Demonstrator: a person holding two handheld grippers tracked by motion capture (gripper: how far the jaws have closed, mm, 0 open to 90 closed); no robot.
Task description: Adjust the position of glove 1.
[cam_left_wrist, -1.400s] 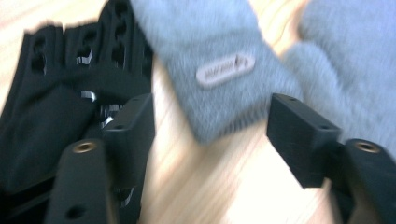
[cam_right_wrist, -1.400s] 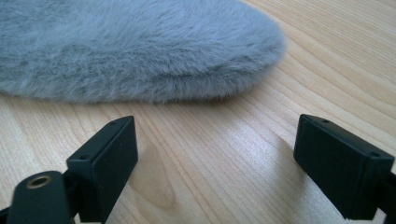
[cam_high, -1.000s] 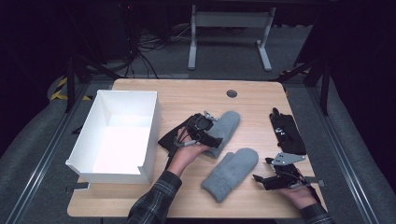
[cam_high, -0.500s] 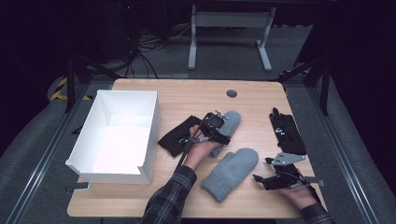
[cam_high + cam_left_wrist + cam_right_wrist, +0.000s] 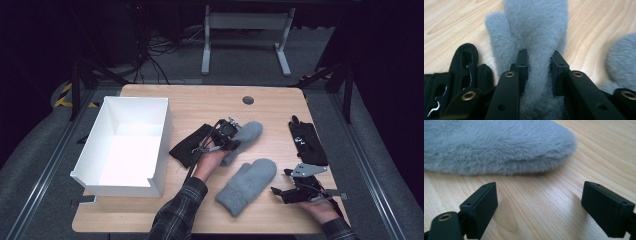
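Note:
Two grey furry mittens lie mid-table. The far mitten (image 5: 248,133) (image 5: 536,30) runs up between my left gripper's (image 5: 231,133) (image 5: 539,62) jaws, which have just been closing and now pinch its fur near the cuff. The near mitten (image 5: 247,185) (image 5: 494,147) lies flat. My right gripper (image 5: 280,192) (image 5: 539,202) rests low on the wood just right of it, jaws wide apart with bare table between them. A black glove (image 5: 192,145) (image 5: 464,62) lies beside the left gripper.
A white open box (image 5: 165,130) stands at the table's left. A second black glove (image 5: 307,142) lies near the right edge. A round cable hole (image 5: 248,100) sits at the back of the wooden table (image 5: 200,105).
My left gripper has edged right onto the far mitten's cuff and its jaws have drawn in on the fur. The right hand has kept still.

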